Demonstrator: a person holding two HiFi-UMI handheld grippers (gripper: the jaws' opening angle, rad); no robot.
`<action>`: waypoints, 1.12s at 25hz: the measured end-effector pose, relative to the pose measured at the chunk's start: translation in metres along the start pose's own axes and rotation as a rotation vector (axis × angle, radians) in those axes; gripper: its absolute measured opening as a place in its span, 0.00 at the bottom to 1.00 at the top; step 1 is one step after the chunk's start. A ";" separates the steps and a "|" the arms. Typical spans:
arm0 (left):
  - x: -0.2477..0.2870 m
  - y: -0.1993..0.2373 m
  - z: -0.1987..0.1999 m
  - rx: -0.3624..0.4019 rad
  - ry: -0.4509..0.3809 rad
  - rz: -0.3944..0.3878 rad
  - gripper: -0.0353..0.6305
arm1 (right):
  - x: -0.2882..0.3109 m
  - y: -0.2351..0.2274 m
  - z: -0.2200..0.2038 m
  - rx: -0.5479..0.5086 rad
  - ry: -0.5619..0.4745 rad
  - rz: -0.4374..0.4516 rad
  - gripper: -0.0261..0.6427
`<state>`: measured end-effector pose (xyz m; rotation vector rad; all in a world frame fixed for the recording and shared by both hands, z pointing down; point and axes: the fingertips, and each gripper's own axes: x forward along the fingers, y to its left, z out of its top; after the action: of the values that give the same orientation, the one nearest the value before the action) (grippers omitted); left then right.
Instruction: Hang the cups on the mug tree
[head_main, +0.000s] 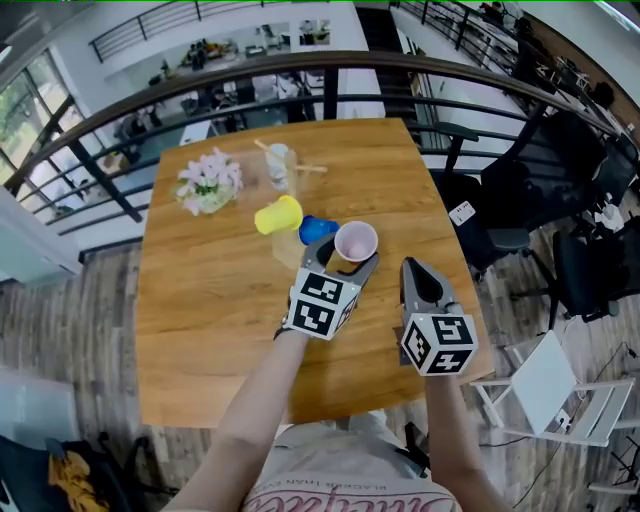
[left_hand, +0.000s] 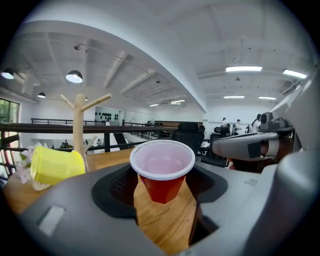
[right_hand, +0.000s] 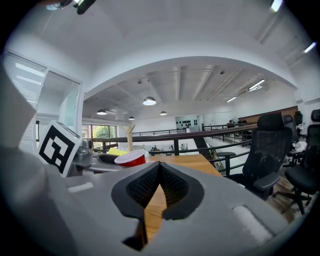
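Squarely between the jaws of the left gripper (head_main: 346, 258), a red cup (left_hand: 162, 172) stands upright and mouth-up, its glossy red wall tapering down from a thick white rim around a pale, pinkish-white inside. The pads press on the cup's wall just under the rim, and the cup hangs above the wooden table (head_main: 200, 300), near the table's right half and on the person's side of the mug tree (left_hand: 78, 125).

The right gripper (right_hand: 157, 169) hovers just beside it with its jaws pinched together at the tips and nothing between them.

A yellow cup (head_main: 278, 215) lies tilted on its side against the tree's pale wooden trunk, and a blue cup (head_main: 318, 230) sits close to it. Whether either one hangs on a peg cannot be told from any view.

From the head view the blue cup is partly covered by the red cup's rim and the left gripper, and the red cup's wall and bottom are out of sight below its mouth. In the left gripper view the cup's bottom edge shows, but no handle can be made out. Both hands are hidden under the marker cubes, and only bare forearms show. A cluster of pink flowers (head_main: 208, 182) sits at the table's far left.
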<state>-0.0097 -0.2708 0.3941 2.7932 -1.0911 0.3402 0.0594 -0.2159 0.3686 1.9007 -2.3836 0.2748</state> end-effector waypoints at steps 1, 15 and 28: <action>-0.003 0.003 0.003 -0.008 -0.005 -0.001 0.52 | 0.000 0.003 0.003 -0.004 -0.005 0.000 0.04; -0.005 0.043 0.038 -0.247 -0.067 -0.026 0.52 | 0.013 0.016 0.020 -0.034 -0.043 -0.007 0.04; 0.003 0.076 0.078 -0.693 -0.229 -0.128 0.52 | 0.032 0.019 0.026 -0.051 -0.042 0.034 0.04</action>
<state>-0.0470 -0.3437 0.3221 2.2811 -0.8434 -0.3242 0.0348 -0.2470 0.3469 1.8634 -2.4274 0.1766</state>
